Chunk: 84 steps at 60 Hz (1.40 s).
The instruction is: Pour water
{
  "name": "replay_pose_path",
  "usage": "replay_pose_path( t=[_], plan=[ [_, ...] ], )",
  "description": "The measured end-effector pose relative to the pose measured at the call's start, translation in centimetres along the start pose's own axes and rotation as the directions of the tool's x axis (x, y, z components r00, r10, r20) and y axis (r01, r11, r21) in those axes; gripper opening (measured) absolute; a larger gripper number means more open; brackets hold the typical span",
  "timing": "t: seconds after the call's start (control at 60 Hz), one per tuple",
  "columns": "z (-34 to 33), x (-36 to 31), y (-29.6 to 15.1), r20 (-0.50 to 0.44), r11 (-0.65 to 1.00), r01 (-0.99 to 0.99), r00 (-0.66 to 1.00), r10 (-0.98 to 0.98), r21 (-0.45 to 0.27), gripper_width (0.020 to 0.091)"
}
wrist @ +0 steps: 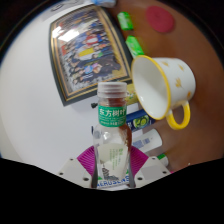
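Bottle (112, 140), green-labelled, cap on, held upright between both pads of the gripper (112, 165), neck pointing ahead toward the yellow-rimmed cup (162, 85) tilted just beyond and right, above the white counter (40, 120).

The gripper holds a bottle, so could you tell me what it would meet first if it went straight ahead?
Carrying the bottle clamped between its fingers, the gripper would probably first meet the white cup with yellow trim, tipped just beyond the bottle's cap, though depth is hard to judge.
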State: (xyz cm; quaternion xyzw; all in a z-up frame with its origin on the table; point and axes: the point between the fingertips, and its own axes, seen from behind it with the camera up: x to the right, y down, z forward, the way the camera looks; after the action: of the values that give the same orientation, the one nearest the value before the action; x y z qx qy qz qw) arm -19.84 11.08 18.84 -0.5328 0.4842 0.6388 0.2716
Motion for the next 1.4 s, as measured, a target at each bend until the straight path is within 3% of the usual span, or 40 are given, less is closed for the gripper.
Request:
replay_pose_path(
  t=[0.15,0.367,0.467,0.65,0.75,1.0,1.067,1.233,1.267,1.317,1.4],
  plan=[
    [-1.5,-2.2,-1.8,-0.094,0.883,0.47,0.878,-0.469,-0.02,0.0427],
    [-5.8,-7.2,-10.9,-0.23,0.399,0.917,0.388,-0.893,-0.003,0.0426],
    [-7.9,-8.1,-16.1,-0.325,0.144,0.989,0.125,-0.938,-0.036,0.0425],
    [-10.1,-4.6,-23.6,-0.398,-0.177,0.964,-0.245,-0.884,-0.2,0.0425],
    [-10.8,-1.7,-25.9,-0.398,-0.201,0.944,-0.295,-0.869,-0.262,0.0425],
    [-11.1,4.6,-28.4,-0.389,-0.184,0.923,-0.315,-0.866,-0.338,0.0445],
    [-11.2,4.5,-28.3,-0.391,-0.2,0.93,-0.316,-0.865,-0.31,0.0444],
    [-11.5,4.7,-28.5,-0.399,-0.179,0.933,-0.3,-0.866,-0.313,0.0569],
    [-11.7,5.3,-28.6,-0.397,-0.168,0.926,-0.302,-0.867,-0.339,0.0656],
    [-11.9,5.8,-28.2,-0.38,-0.157,0.917,-0.302,-0.874,-0.367,0.0861],
    [-13.0,5.7,-27.6,-0.385,-0.146,0.906,-0.309,-0.87,-0.396,0.0841]
  ],
)
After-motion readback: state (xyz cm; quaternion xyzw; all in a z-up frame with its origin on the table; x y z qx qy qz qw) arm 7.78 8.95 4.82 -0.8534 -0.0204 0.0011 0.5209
